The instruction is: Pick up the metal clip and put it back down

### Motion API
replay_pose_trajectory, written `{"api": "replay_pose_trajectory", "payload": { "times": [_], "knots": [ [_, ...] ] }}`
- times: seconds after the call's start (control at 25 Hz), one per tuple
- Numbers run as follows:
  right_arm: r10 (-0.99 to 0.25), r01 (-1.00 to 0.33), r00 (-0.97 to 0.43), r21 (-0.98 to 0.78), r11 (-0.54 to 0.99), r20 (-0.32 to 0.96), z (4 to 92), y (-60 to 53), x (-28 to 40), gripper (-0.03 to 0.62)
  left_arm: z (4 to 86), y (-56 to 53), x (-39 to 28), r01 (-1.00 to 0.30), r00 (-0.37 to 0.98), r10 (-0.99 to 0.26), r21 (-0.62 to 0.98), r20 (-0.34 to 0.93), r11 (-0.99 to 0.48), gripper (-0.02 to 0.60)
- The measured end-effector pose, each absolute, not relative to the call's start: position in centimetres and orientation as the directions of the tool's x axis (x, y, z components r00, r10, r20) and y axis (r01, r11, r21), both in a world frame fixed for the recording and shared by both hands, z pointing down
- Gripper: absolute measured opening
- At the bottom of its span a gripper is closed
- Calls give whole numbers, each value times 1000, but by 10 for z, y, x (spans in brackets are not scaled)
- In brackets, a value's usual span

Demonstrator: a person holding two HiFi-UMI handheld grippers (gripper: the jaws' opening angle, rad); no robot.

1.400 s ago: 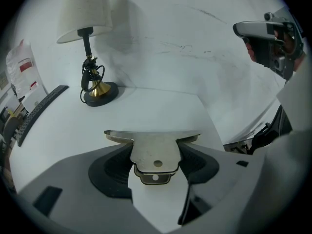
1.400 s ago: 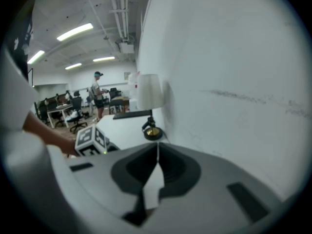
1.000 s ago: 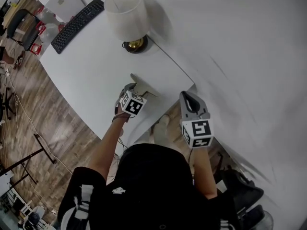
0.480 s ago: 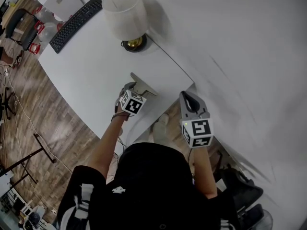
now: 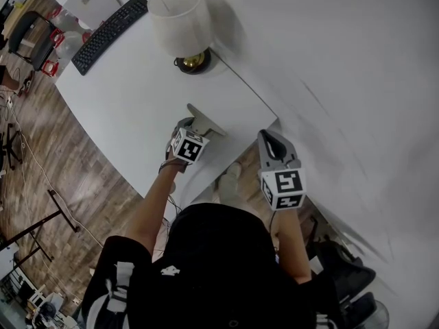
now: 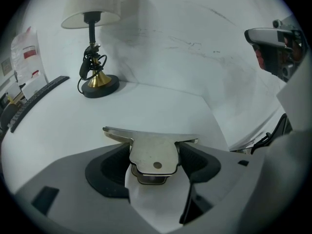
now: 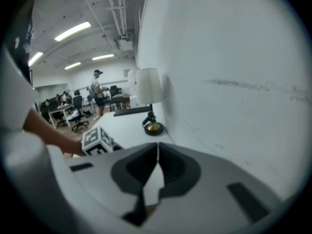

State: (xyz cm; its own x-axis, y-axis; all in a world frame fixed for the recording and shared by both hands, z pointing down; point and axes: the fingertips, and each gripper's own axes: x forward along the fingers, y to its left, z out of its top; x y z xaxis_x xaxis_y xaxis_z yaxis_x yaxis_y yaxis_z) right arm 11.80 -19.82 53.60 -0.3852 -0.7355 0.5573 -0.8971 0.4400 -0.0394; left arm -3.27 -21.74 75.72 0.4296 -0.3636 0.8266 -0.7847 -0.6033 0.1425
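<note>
The metal clip (image 6: pixel 153 152) is seen between the 2 jaws of the left gripper (image 6: pixel 156 151), with its wide flat mouth turned away from the gripper and its 2 stacked handles, the upper one pierced by 1 small hole, tucked in between the dark ribbed pads (image 6: pixel 114 167). The jaws have just been opening and are spread wide; the pads are set just beside the handle's edges without visibly pinching it, so the clip is framed rather than squeezed. The clip is placed low over the white table (image 5: pixel 130 94), close to the table's near edge and not far from its corner by the wall (image 5: pixel 343 81); whether it lies fully on the surface cannot be told. The left gripper is tilted steeply down toward the table. The right gripper (image 7: pixel 157 152) is held apart to the right, beyond the table's corner and beside the wall, with its jaws pressed together at the tips and nothing between them. Farther back on the table, a table lamp (image 5: pixel 180 19) with a pale shade and a brass base is stood against the wall, its dark cord bundled on the stem. A black keyboard (image 5: pixel 110 36) is laid near the table's far end. Wooden flooring (image 5: pixel 41 184) is visible beside the table, and 1 person (image 7: pixel 97 89) is seen standing among office chairs far behind.
</note>
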Motion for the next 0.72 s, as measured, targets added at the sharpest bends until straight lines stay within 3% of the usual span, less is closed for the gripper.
{"api": "replay_pose_trajectory", "payload": {
  "times": [0.72],
  "knots": [
    [-742, -889, -391, -13, 458, 545, 526, -202, 116, 35, 743, -212, -43, -793, 436, -355, 167, 827, -585, 341]
  ]
}}
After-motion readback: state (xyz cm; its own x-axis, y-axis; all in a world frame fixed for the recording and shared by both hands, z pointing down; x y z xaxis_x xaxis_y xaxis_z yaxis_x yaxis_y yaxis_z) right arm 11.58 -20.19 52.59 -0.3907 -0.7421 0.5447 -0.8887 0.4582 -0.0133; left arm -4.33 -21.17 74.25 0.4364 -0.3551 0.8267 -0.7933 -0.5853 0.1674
